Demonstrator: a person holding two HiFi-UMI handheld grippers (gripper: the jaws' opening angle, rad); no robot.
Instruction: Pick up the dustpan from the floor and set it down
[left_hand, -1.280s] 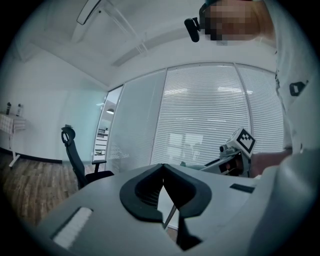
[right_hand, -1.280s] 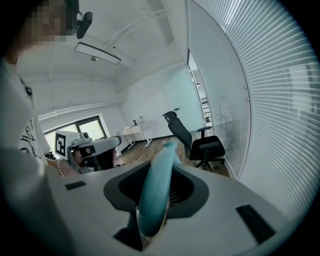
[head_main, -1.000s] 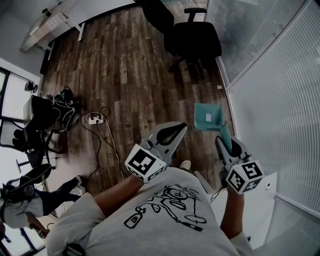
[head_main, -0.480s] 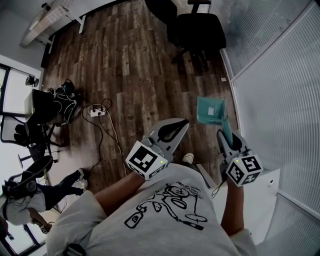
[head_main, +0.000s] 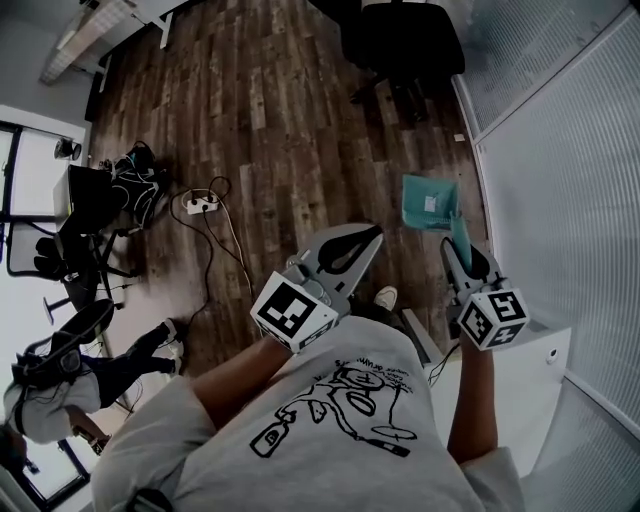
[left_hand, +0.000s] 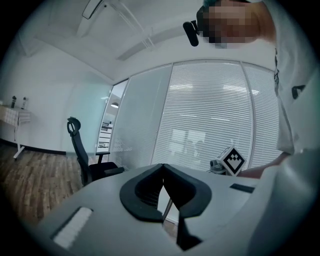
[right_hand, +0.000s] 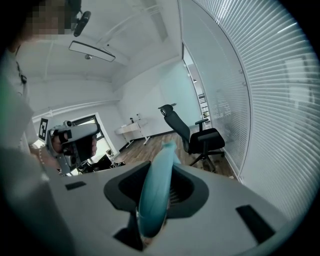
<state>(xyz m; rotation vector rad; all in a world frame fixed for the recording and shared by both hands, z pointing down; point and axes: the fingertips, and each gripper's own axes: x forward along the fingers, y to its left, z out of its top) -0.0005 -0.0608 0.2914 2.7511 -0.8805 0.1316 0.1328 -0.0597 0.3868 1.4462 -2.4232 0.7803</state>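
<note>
Since the earlier frame the black office chair (head_main: 405, 40) had slid to the head view's top edge. Right gripper (head_main: 461, 250) fingers were clamped on the teal dustpan (head_main: 428, 200) handle, its pan over the wooden floor (head_main: 280, 130), just beside the blinded glass wall (head_main: 560, 170). Left gripper (head_main: 368, 236) fingers were closed together, empty. Power strip (head_main: 200, 205) and cables (head_main: 238, 258) lay well left
</note>
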